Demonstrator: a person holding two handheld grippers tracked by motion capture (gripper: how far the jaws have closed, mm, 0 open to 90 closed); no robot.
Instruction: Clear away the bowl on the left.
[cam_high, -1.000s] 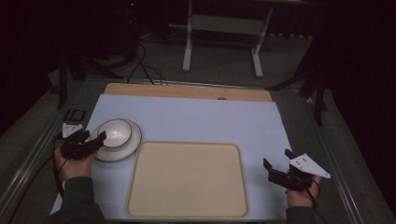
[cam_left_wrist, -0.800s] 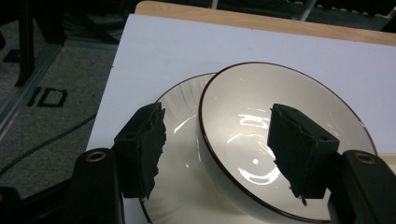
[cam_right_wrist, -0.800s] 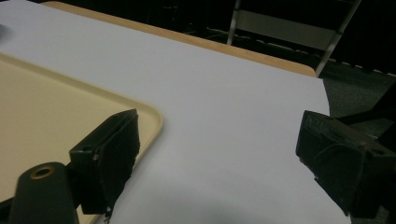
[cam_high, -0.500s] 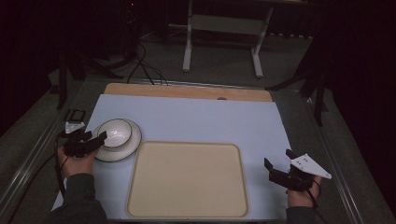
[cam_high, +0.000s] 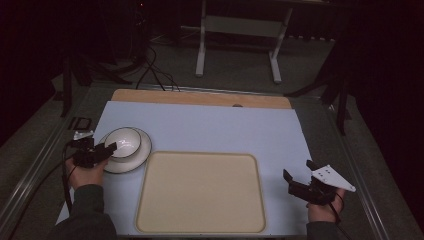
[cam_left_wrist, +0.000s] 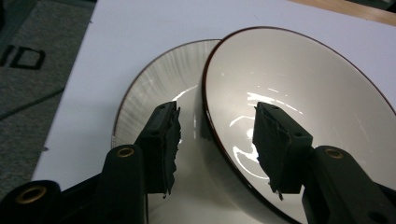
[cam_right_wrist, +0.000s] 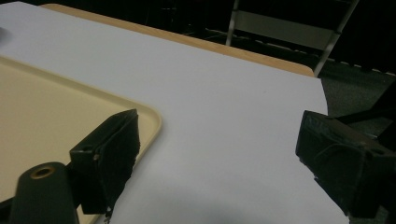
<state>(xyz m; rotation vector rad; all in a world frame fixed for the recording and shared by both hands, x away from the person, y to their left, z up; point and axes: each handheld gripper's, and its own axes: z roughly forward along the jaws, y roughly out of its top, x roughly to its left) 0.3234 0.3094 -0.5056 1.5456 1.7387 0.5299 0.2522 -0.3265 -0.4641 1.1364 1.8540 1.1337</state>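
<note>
A white bowl (cam_high: 125, 141) with a dark rim sits on a white plate (cam_high: 116, 167) at the table's left. My left gripper (cam_high: 110, 148) is open at the bowl's near-left edge. In the left gripper view the jaws straddle the rim of the bowl (cam_left_wrist: 322, 93): one jaw hangs over the plate (cam_left_wrist: 154, 84), the other is inside the bowl, and neither presses on it. A beige tray (cam_high: 200, 192) lies empty in the middle. My right gripper (cam_high: 298, 171) is open wide just right of the tray, low over the mat, with nothing between its jaws.
A pale blue mat (cam_high: 210, 127) covers the table, with a wooden strip (cam_high: 200, 97) along its far edge. Cables trail on the floor at the far left, and a metal stand (cam_high: 237, 30) is behind the table. The tray's corner (cam_right_wrist: 149, 116) is next to my right gripper (cam_right_wrist: 224, 149).
My left gripper has edged slightly toward the bowl's rim. The right gripper has stayed where it was.
</note>
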